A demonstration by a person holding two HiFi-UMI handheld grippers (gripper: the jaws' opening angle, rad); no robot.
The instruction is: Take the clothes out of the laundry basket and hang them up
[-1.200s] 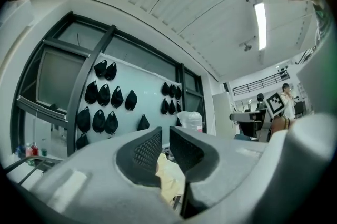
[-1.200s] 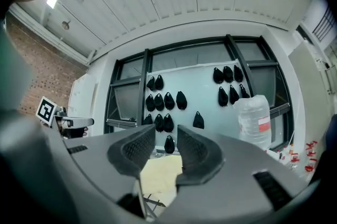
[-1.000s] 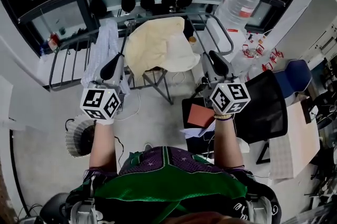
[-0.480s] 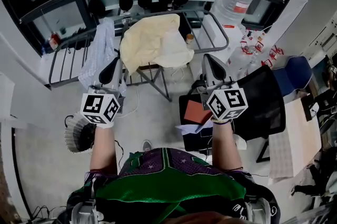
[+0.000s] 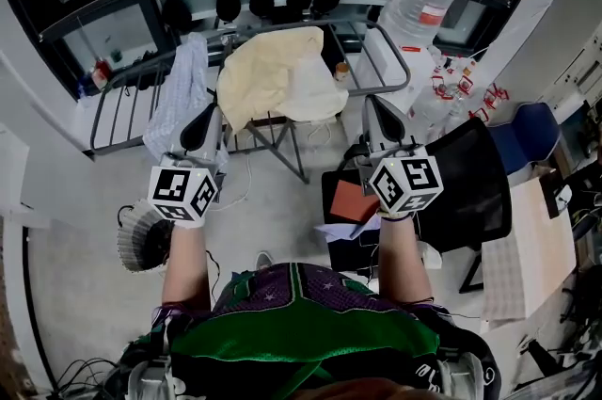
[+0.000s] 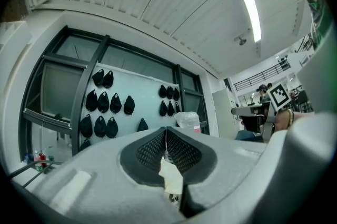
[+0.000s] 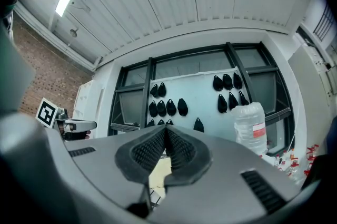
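Cloth is what the task turns on. A cream cloth lies draped over the middle of the drying rack, and a paler, thinner cloth hangs over the rack's left rails, just beside it. Both look light, soft and limp, with no stiffness of their own. They should sag and trail from wherever they are lifted, and they may slide on the rack's smooth rails. Nothing about them seems fragile. A pinch on a hem, a corner or a gathered fold would likely hold best, with one grip at each end to keep a piece spread.

On the floor in front of the rack's left end stands a pale slatted basket, probably the laundry basket. The left forearm partly covers it, and its contents cannot be seen.

Both forearms reach forward side by side, and each gripper is held about level and points at the rack's near side. The left gripper aims at the cream cloth's left edge. The right gripper is near the rack's right end.

Each pair of jaws is clenched, pads pressed together, with no cloth seen pinched between them. The cream patch below the pads in both gripper views appears to be the cloth on the rack, seen through the gap.
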